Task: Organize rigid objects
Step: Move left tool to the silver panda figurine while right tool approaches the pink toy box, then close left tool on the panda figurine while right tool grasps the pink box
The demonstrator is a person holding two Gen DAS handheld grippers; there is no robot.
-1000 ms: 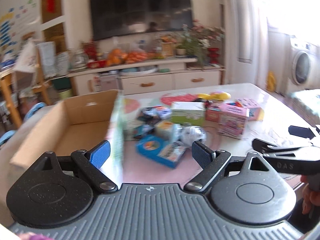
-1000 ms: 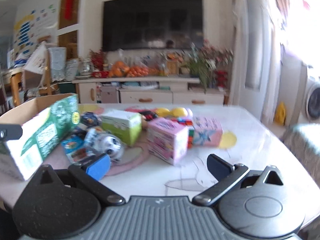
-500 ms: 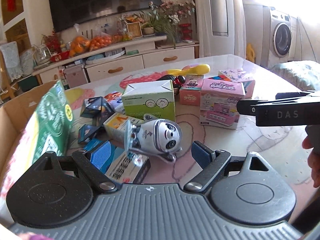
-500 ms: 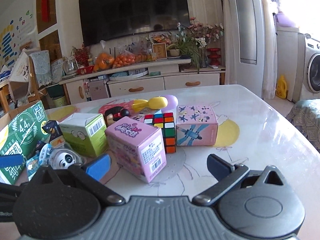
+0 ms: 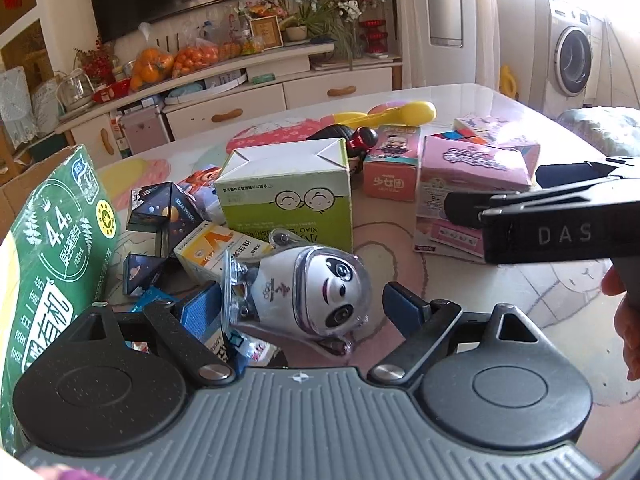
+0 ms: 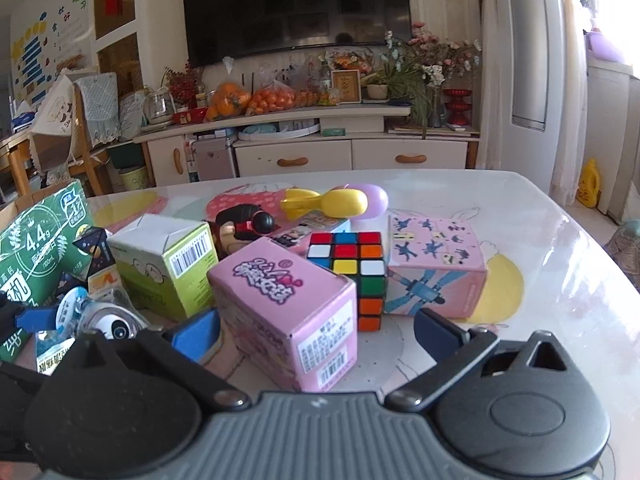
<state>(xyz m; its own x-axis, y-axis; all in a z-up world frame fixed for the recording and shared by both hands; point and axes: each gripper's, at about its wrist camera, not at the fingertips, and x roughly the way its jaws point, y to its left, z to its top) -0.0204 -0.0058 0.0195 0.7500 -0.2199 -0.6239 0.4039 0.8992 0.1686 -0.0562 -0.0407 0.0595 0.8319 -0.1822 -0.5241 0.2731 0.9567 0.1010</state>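
Panda figure (image 5: 316, 292) in its clear shell lies tipped over on the table (image 5: 460, 284), right between the spread fingers of your left gripper (image 5: 302, 300), jaws wide and holding nothing. Judging from this view, grabbing it is your step in hand: centre the pads on the round shell before you squeeze, since the curved plastic will likely slip sideways. It leans on the yellow-and-white carton (image 5: 208, 246), so lift straight up. Readable here: "4.4g" on the green milk carton (image 5: 52, 248) at the table's left edge, "SOLAR SYSTEM" on the dark folding cube (image 5: 164, 210), "DAS" on the side of your right gripper (image 5: 560, 224).

From the right wrist, your right gripper (image 6: 318, 334) also stands open and empty, with the pink box (image 6: 292, 304) between its fingers, barcode labels facing you. Behind it sit the Rubik's cube (image 6: 354, 268), touching the pink robot-print box (image 6: 434, 268), and the light green box (image 6: 164, 264) with a barcode on top.
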